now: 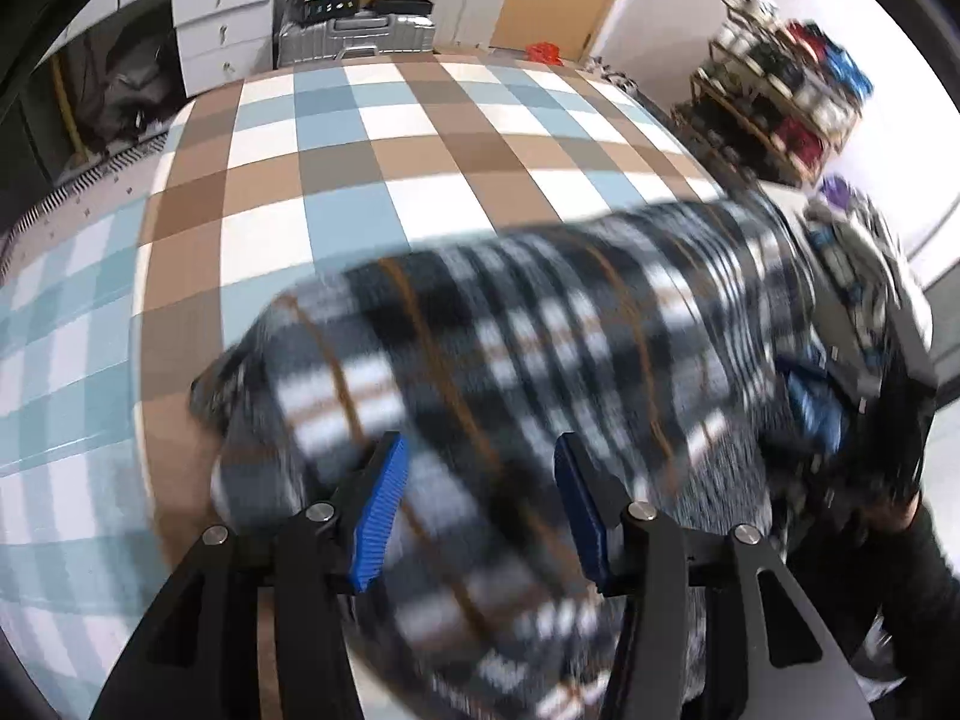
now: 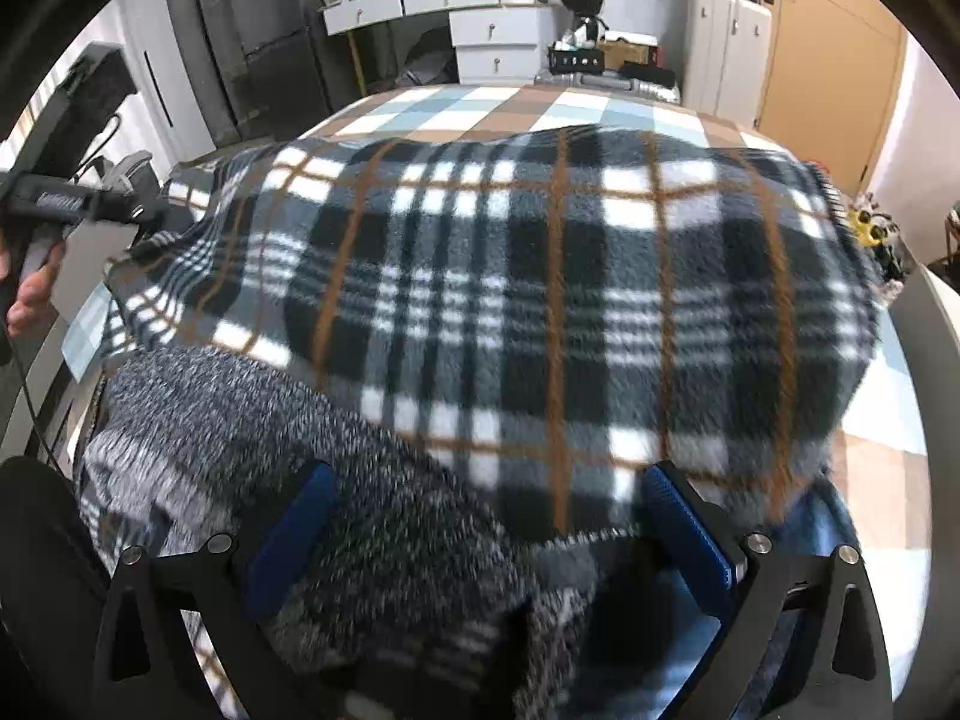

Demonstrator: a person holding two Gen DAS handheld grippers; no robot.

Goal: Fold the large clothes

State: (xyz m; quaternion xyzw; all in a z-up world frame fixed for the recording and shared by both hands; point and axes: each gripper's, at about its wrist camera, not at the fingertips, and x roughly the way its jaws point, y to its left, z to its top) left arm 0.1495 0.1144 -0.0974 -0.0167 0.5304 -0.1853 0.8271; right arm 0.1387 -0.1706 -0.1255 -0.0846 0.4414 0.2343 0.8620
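Observation:
A large fleece garment (image 2: 540,300) in black, white and grey plaid with brown lines lies spread over a bed with a checked sheet (image 2: 480,102). Its grey speckled inner side is turned up at the near edge. My right gripper (image 2: 489,534) is open, its blue pads wide apart with that bunched near edge between them. In the left wrist view the garment (image 1: 540,330) is blurred. My left gripper (image 1: 480,510) stands open over its left end, with cloth showing between the pads. The right gripper (image 1: 816,408) shows at the garment's far right, and the left gripper (image 2: 144,213), held in a hand, at its left corner.
The bed sheet (image 1: 360,150) stretches bare beyond the garment. White drawers (image 1: 222,30) and a silver suitcase (image 1: 360,39) stand past the bed's far end. A loaded shelf rack (image 1: 780,96) stands at the right wall, and a white cabinet (image 2: 726,42) by a wooden door.

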